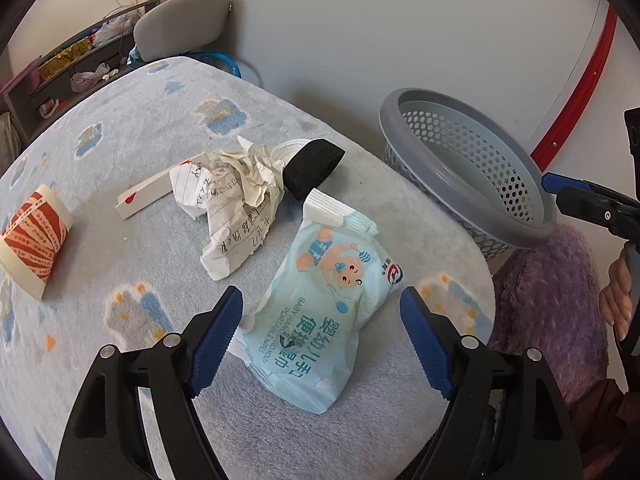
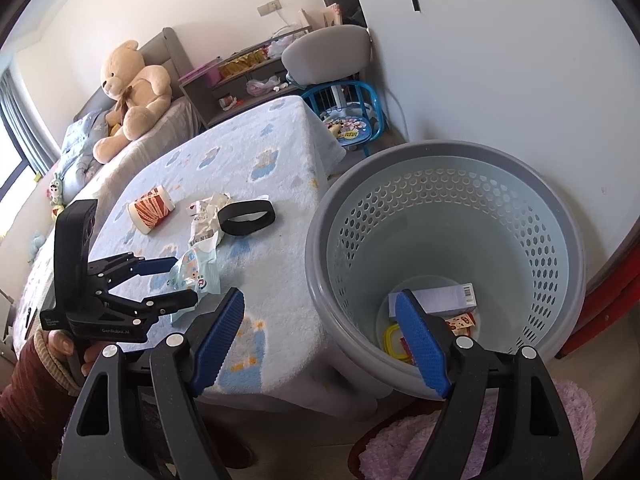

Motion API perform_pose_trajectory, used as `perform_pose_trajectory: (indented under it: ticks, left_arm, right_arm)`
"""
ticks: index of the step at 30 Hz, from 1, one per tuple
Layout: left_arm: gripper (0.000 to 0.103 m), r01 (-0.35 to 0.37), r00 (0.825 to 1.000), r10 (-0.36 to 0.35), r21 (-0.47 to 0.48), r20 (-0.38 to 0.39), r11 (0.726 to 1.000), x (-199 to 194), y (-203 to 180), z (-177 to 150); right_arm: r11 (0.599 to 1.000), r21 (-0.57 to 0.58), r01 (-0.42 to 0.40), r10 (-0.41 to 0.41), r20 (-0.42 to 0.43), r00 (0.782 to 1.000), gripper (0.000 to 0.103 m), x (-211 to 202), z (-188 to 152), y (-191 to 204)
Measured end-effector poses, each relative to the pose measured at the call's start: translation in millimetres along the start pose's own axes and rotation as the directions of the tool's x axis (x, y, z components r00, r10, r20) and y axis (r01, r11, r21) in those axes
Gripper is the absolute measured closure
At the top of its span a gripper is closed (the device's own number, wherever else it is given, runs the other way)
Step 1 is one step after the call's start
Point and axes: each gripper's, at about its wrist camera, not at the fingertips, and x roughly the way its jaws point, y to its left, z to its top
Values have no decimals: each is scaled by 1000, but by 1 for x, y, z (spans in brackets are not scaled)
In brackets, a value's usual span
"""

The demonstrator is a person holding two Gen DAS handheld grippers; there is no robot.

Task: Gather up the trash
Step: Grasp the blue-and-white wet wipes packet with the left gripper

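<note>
left gripper (image 1: 322, 336) wide around wipes pack (image 1: 320, 312), "baby", seemingly untouched | right gripper (image 2: 322, 338) wide, empty

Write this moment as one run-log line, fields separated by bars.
left gripper: open around wipes pack, not pressing | right gripper: open, empty, over bin | on table: crumpled paper, cup

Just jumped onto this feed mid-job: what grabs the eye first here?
The pale blue wipes pack lies on the fleecy table, with the open left gripper straddling its near end. Beyond it sit crumpled paper, a black band and an orange-striped cup. The grey basket stands off the table's right edge, with a box and scraps already inside; the open right gripper hovers at its rim.
</note>
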Motion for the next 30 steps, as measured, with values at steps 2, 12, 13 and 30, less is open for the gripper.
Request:
perform_pose_trajectory:
  ticks: [2, 12, 13, 30]
  left_arm:
    - [26, -3, 1000, 3, -30, 4, 1000, -3, -2, -4]
    - [26, -120, 992, 125, -180, 17, 976, -10, -17, -22]
    - [26, -141, 989, 146, -188, 12, 972, -8, -18, -22]
    - [46, -261, 960, 281, -370, -1, 892, 3, -7, -29]
  right_arm:
    - [1000, 3, -5, 5, 2, 1000, 27, -1, 1, -1]
    - [999, 10, -31, 31, 5, 999, 27, 0, 0, 0]
    - [999, 10, -33, 33, 5, 999, 27, 0, 0, 0]
    - [1000, -15, -14, 14, 3, 1000, 27, 5, -5, 9]
